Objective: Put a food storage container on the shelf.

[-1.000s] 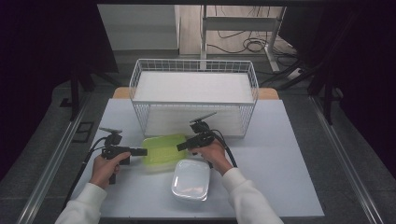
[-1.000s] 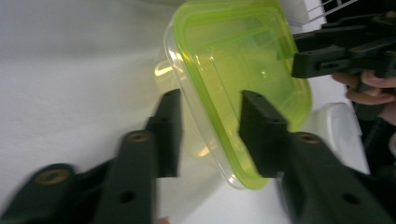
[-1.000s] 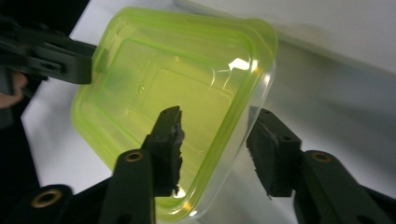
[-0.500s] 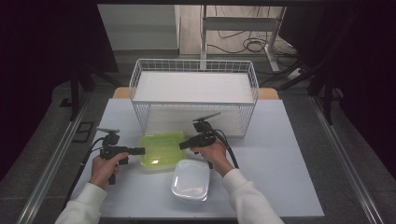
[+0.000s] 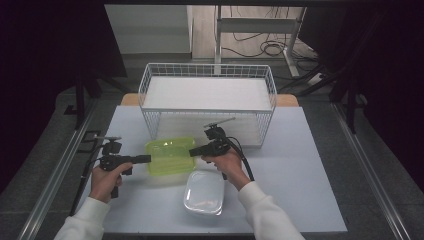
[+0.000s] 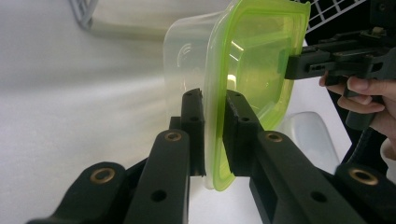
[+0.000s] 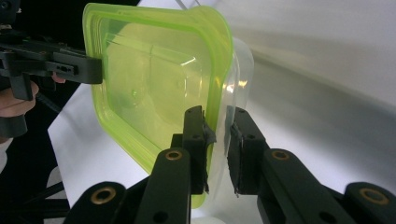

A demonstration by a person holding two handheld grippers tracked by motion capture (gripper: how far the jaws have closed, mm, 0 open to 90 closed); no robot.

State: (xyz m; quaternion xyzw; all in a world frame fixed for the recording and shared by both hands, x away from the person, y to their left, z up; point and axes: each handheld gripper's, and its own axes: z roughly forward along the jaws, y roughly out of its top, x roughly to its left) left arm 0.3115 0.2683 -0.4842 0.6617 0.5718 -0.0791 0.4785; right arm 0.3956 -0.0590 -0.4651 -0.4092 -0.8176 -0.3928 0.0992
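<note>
A clear food container with a lime-green lid (image 5: 170, 155) hangs just above the white table (image 5: 300, 165), held at two opposite edges. My left gripper (image 5: 147, 159) is shut on its left rim. In the left gripper view, the pads (image 6: 212, 100) pinch the green lid (image 6: 254, 70) and the clear wall. My right gripper (image 5: 192, 151) is shut on the right rim, and the right gripper view shows its jaws (image 7: 217, 116) clamping the lid's edge (image 7: 154, 79). Both pairs of jaws have just closed on the rim. Each gripper view shows the other gripper (image 6: 292, 67) (image 7: 93, 70) at the far edge.
A second clear container (image 5: 204, 192) lies on the table in front of the held one, near my right wrist. A white wire basket (image 5: 207, 110) stands just behind the grippers. Bare table surface lies to the right.
Both grippers closed on the green-lidded container's edges, and both hands rose slightly, lifting it off the table.
</note>
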